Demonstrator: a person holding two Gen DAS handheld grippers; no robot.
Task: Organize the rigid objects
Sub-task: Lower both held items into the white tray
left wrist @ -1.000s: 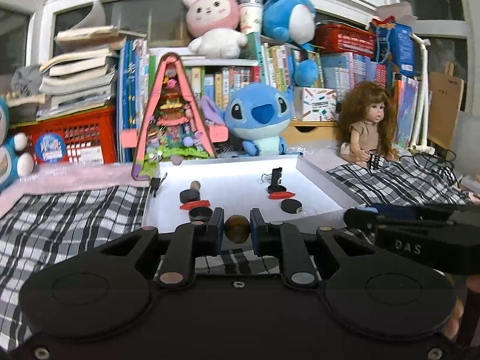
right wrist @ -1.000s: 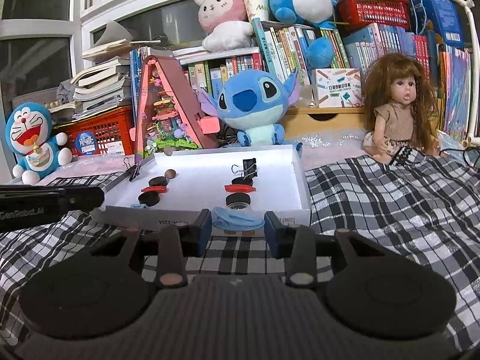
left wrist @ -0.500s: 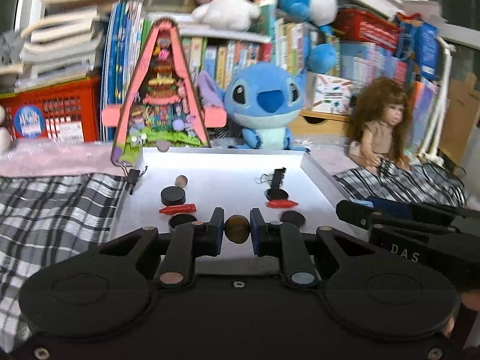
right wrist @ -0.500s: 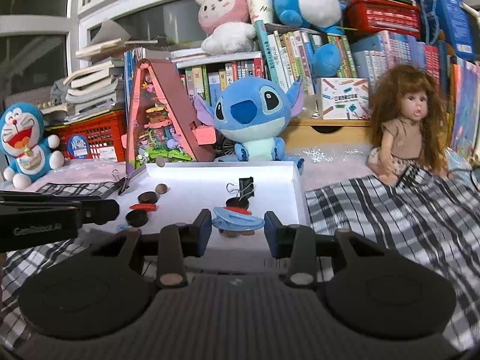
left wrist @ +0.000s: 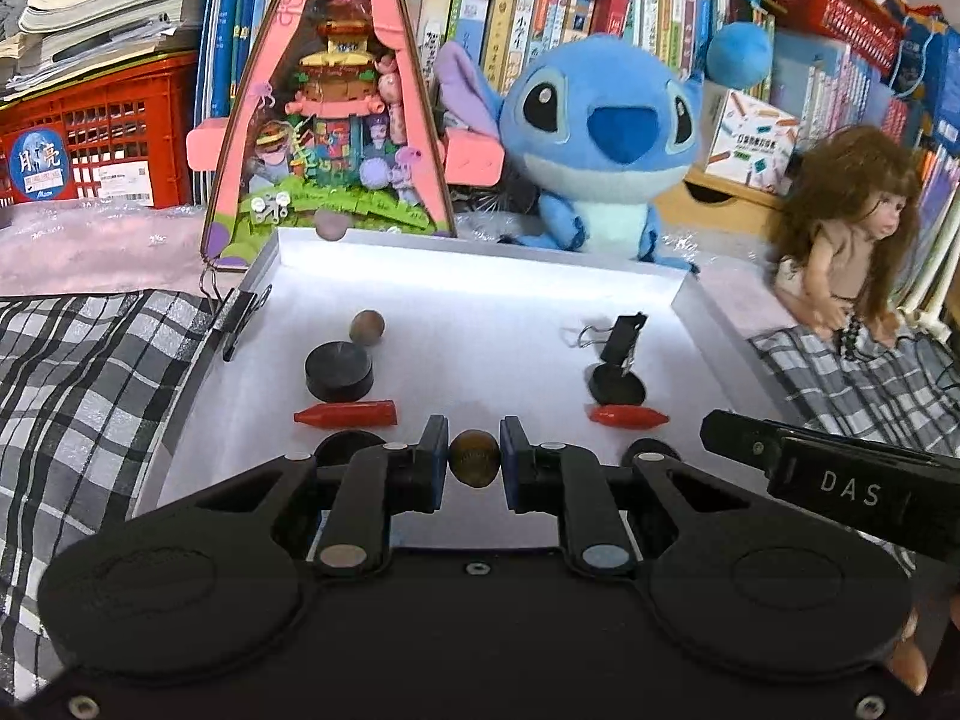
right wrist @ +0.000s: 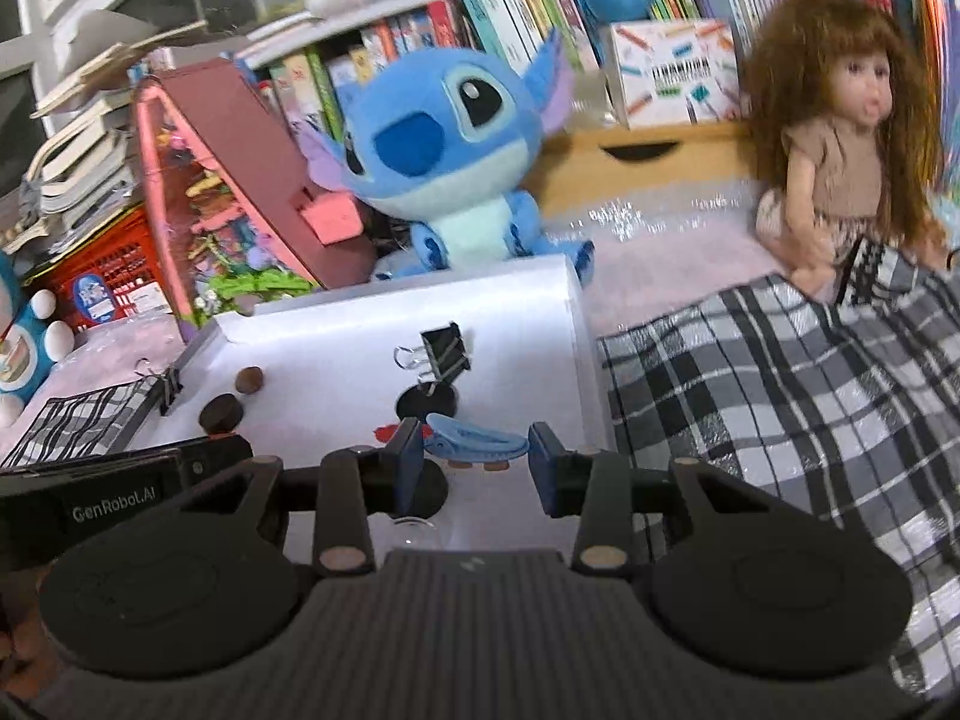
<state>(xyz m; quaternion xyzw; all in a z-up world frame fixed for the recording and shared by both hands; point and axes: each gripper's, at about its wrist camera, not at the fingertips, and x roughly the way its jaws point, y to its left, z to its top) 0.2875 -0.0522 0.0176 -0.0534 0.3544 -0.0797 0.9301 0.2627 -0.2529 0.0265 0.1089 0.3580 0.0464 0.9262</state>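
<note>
Surface: your white tray (left wrist: 708, 306) sits on a black-and-white checked cloth (left wrist: 90, 372), with a blue plush toy (left wrist: 600, 138) and a pink triangular toy house (left wrist: 336, 120) just behind its far rim at 12 o'clock. A long-haired doll (right wrist: 840, 138) sits at 2 o'clock; bookshelves (left wrist: 540, 6) and a red crate (left wrist: 102, 120) fill the back.

Tray contents, left-wrist view: a black disc (left wrist: 339, 371) at 10 o'clock with a brown nut (left wrist: 366, 327) touching its far side; a red crayon (left wrist: 347, 414) just nearer than the disc; a black binder clip (left wrist: 621, 333) at 1 o'clock; a second red crayon (left wrist: 629, 417) nearer than it. Another binder clip (left wrist: 240, 312) grips the tray's left rim.

Left gripper (left wrist: 474, 459): you hold it tilted downward over the tray's near edge, jaws clamped on a brown acorn-like nut (left wrist: 474, 457).

Right gripper (right wrist: 477, 465): tilted downward likewise, rolled slightly, jaws closed on a blue hair clip (right wrist: 477, 443) over the tray's right half.
</note>
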